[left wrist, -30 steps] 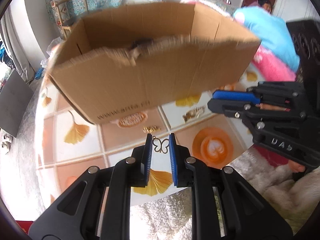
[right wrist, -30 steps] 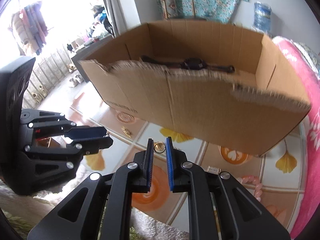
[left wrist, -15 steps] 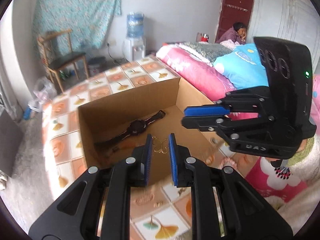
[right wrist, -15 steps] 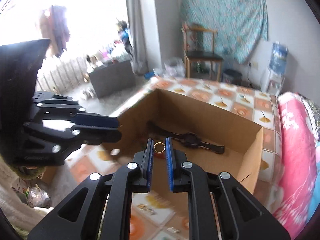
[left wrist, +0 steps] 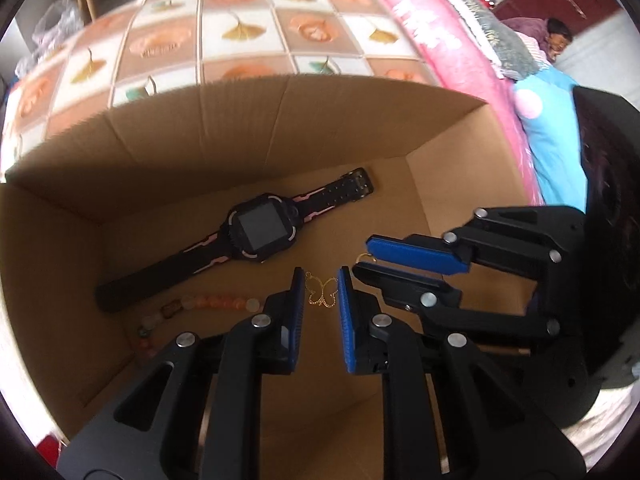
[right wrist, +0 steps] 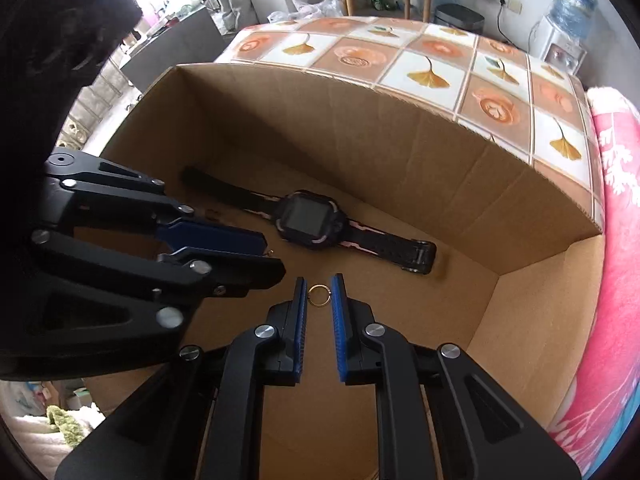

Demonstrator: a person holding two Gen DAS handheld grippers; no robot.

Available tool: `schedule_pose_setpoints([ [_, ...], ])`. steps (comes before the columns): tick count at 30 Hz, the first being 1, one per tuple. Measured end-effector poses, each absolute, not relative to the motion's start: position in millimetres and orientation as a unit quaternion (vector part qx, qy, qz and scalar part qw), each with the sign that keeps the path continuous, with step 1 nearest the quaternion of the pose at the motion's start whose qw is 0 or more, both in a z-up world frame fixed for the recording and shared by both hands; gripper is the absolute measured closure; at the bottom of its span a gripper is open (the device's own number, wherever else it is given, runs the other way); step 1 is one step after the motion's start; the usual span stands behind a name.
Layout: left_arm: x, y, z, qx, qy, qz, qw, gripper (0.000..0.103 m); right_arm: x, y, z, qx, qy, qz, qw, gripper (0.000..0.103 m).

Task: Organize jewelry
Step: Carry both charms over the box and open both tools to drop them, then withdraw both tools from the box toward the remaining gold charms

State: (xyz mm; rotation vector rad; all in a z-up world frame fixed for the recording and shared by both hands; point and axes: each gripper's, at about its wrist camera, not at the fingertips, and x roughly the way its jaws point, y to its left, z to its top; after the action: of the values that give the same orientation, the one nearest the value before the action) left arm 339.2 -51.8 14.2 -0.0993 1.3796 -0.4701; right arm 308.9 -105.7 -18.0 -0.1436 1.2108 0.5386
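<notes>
Over the cardboard box (right wrist: 420, 152) (on a ginkgo-tiled tabletop (right wrist: 432, 68), pink bed (left wrist: 432, 36) beside), left tongs (left wrist: 319, 294) grasp a butterfly pendant (left wrist: 321, 293), right tongs (right wrist: 319, 294) a ring (right wrist: 319, 293).

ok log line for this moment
left tongs: holding butterfly pendant | right tongs: holding ring | both inside cardboard box | watch on floor

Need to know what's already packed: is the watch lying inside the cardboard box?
Yes, the black watch lies flat on the floor of the cardboard box, with a string of beads beside its strap.
</notes>
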Motion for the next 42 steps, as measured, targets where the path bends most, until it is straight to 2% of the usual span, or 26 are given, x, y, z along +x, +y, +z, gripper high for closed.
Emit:
schedule_pose_setpoints([
  [4,345.5,-47.5,5.4,-0.072,0.647,-0.205,0.731,0.083,311.2,-112.7,-20.1,-0.06,0.564,0.245,0.786,0.09],
  [6,349.8,-43.7,-0.5,-0.093,0.653,-0.199,0.725,0.067,309.6,-115.0,-18.2,-0.058,0.563,0.24,0.789,0.089],
  [7,350.0,-41.4,-1.3,-0.098,0.654,-0.197,0.724,0.064,310.2,-115.9,-18.0,-0.056,0.562,0.24,0.79,0.089],
  [11,346.5,-35.0,4.4,-0.099,0.645,-0.188,0.734,0.061,308.6,-124.2,-11.3,-0.043,0.553,0.231,0.799,0.088],
  [13,342.8,-31.8,11.3,-0.097,0.639,-0.186,0.74,0.06,305.6,-128.7,-5.9,-0.038,0.547,0.229,0.804,0.082],
  [15,338.4,-27.7,20.8,-0.094,0.629,-0.185,0.749,0.059,302.9,-135.0,1.6,-0.03,0.537,0.225,0.813,0.081],
  [20,316.4,-11.8,61.1,-0.095,0.586,-0.189,0.782,0.054,285.6,-149.3,29.9,-0.008,0.503,0.225,0.834,0.079],
  [22,305.0,-4.5,77.6,-0.094,0.567,-0.193,0.795,0.052,270.4,-155.0,46.3,0.001,0.483,0.231,0.845,0.073],
  [25,274.2,11.4,110.2,-0.092,0.528,-0.202,0.82,0.048,245.1,-162.7,69.8,0.015,0.452,0.243,0.858,0.07],
  [31,184.4,38.1,152.7,-0.061,0.428,-0.218,0.875,0.026,161.6,-175.8,102.5,0.037,0.375,0.308,0.873,0.052],
  [33,155.8,41.5,150.9,-0.05,0.41,-0.218,0.884,0.019,135.4,-168.8,94.3,0.034,0.367,0.326,0.871,0.049],
  [36,116.6,42.3,131.9,-0.038,0.397,-0.212,0.892,0.016,103.5,-158.1,71.2,0.03,0.372,0.345,0.862,0.048],
  [40,87.5,35.1,83.7,-0.018,0.417,-0.177,0.891,0.016,77.8,-138.8,22.3,0.03,0.406,0.338,0.849,0.048],
  [42,85.5,32.3,52.2,-0.027,0.451,-0.168,0.876,0.016,74.4,-133.1,-3.9,0.047,0.433,0.326,0.839,0.048],
])
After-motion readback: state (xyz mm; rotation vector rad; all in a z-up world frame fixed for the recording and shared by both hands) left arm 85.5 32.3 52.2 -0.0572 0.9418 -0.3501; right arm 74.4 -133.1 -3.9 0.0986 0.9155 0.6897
